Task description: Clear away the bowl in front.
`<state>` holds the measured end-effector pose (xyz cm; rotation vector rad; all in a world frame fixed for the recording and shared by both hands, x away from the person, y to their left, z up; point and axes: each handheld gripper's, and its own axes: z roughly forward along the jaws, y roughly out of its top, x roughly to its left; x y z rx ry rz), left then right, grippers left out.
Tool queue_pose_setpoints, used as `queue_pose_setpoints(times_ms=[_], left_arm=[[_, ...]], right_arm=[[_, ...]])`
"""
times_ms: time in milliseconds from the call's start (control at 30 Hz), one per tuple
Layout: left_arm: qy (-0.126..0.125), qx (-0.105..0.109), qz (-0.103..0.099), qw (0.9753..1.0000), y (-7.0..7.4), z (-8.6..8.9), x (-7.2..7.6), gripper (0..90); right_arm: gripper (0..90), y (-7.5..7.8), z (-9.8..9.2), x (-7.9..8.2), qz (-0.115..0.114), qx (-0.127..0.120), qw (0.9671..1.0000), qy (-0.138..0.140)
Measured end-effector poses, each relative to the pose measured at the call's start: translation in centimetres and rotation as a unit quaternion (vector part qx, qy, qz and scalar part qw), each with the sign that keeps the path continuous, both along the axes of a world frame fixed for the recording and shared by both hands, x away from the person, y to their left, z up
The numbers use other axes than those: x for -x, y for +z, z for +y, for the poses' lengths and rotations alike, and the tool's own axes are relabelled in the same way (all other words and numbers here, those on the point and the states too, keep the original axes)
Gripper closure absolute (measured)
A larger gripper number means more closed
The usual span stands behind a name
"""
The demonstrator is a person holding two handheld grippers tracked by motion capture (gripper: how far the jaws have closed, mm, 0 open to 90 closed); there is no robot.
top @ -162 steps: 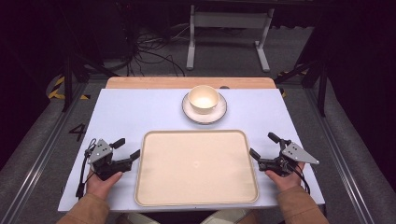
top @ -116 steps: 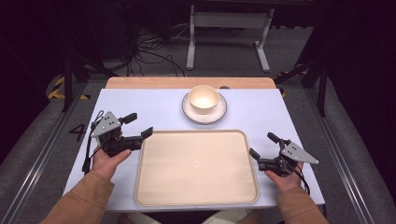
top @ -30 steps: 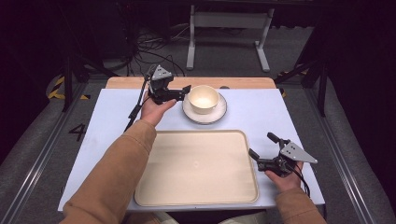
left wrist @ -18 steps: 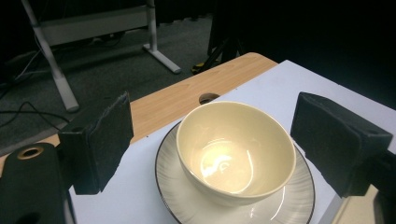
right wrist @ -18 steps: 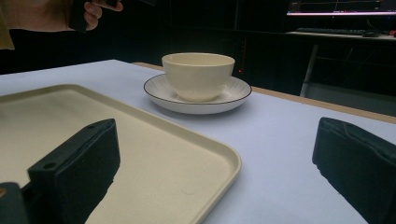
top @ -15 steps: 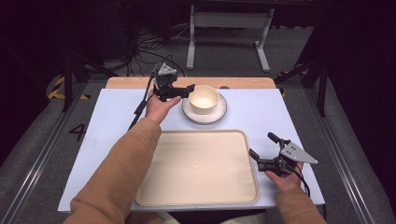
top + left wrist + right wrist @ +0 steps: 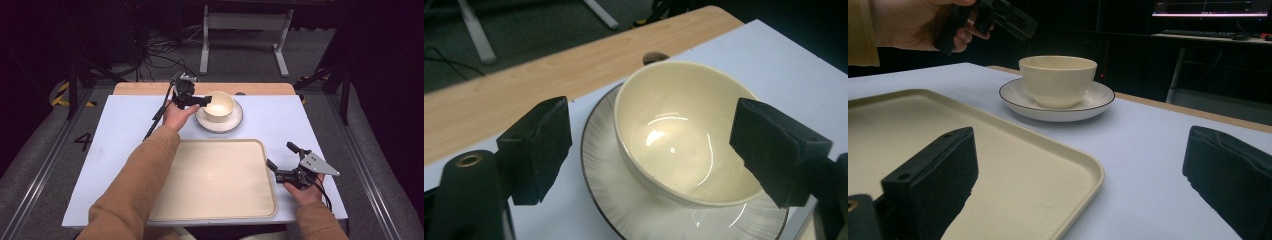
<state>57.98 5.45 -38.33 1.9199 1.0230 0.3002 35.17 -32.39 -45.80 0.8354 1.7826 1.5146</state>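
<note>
A cream bowl [image 7: 218, 106] [image 7: 684, 135] [image 7: 1058, 80] sits on a white plate [image 7: 232, 122] [image 7: 609, 170] [image 7: 1095, 102] with a dark rim, at the table's far middle. My left gripper [image 7: 199, 100] [image 7: 651, 150] hangs open just left of the bowl and above it, its jaws spread wider than the bowl and touching nothing. A large cream tray [image 7: 215, 180] [image 7: 998, 165] lies empty at the near middle. My right gripper [image 7: 281, 161] [image 7: 1083, 185] rests open near the tray's right edge, with nothing between its jaws.
A strip of bare wood [image 7: 270, 89] [image 7: 524, 85] runs along the table's far edge. The table top [image 7: 115, 130] is pale blue-white. Beyond it are a metal stand's legs [image 7: 240, 30] and cables on a dark floor.
My left gripper has travelled from the tray's left side to the far middle and now stands at the bowl. The right gripper has not moved.
</note>
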Motion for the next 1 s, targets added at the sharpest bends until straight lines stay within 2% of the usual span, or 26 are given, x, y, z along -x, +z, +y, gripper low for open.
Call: queue_pose_setpoints(times_ms=[267, 367, 467, 667, 800, 1000], left_arm=[[0.001, -0.004, 0.023, 0.9997, -1.4, -0.4, -0.7, 17.3], [-0.004, 0.000, 0.034, 0.9994, -1.8, -0.5, -0.9, 17.3], [-0.009, -0.010, 0.047, 0.9988, -2.3, -0.6, -1.2, 17.3], [-0.015, -0.027, 0.060, 0.9977, -2.7, -1.2, -1.5, 18.3], [-0.014, -0.031, 0.073, 0.9967, -3.0, -1.8, -1.5, 20.8], [-0.017, -0.033, 0.082, 0.9959, -3.2, -2.2, -1.6, 24.0]], right_arm=[[1.7, 0.0, 0.0, 0.0, 0.000, -0.002, 1.0000, 0.003], [1.8, 0.0, 0.0, 0.0, 0.001, -0.002, 1.0000, 0.003], [1.8, 0.0, 0.0, 0.0, 0.001, -0.002, 1.0000, 0.003], [1.9, 0.0, 0.0, 0.0, 0.000, -0.002, 1.0000, 0.004], [2.1, 0.0, -0.1, 0.0, -0.001, -0.001, 1.0000, 0.005], [2.2, 0.0, -0.1, 0.0, -0.001, -0.002, 1.0000, 0.006]])
